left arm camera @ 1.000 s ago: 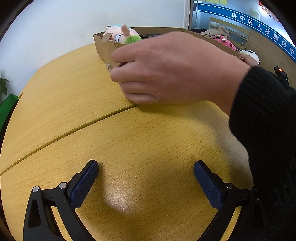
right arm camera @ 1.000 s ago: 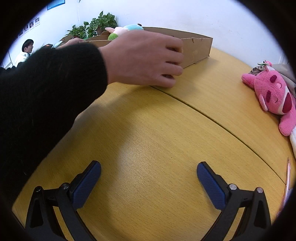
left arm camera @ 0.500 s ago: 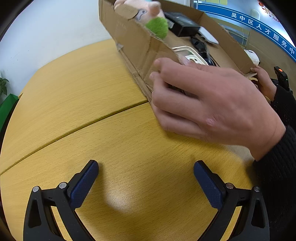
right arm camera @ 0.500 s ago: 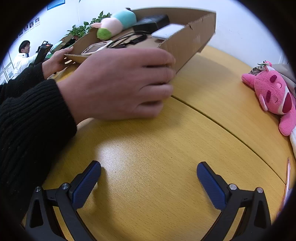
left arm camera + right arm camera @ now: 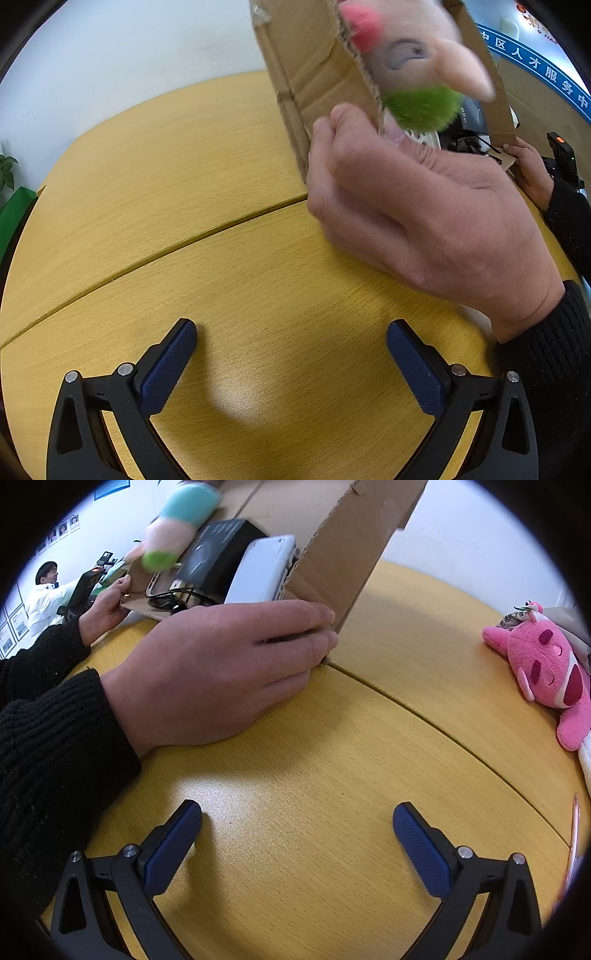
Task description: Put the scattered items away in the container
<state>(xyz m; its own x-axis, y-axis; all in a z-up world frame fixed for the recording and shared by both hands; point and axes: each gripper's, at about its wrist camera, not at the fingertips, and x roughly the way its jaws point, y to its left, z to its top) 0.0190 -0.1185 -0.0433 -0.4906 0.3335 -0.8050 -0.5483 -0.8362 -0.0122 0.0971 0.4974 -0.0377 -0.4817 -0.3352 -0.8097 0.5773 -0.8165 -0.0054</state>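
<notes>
Yellow wooden table [image 5: 229, 295] fills both views, and a white wall is seen behind it. On the table, a cardboard box [image 5: 343, 554] is tipped steeply, one corner touching the wood. It is gripped by two bare hands in black sleeves: a near hand [image 5: 221, 672] at the lower corner and a far hand [image 5: 105, 609] at the opposite edge. Inside the box, a blurred plush toy [image 5: 413, 62], a black case [image 5: 218, 554] and a white device [image 5: 262, 572] are seen. To the right of the box, a pink plush [image 5: 546, 672] lies well apart. The left gripper [image 5: 291, 358] and the right gripper [image 5: 297, 838] hover low over bare wood before the box, jaws spread wide, nothing held.
</notes>
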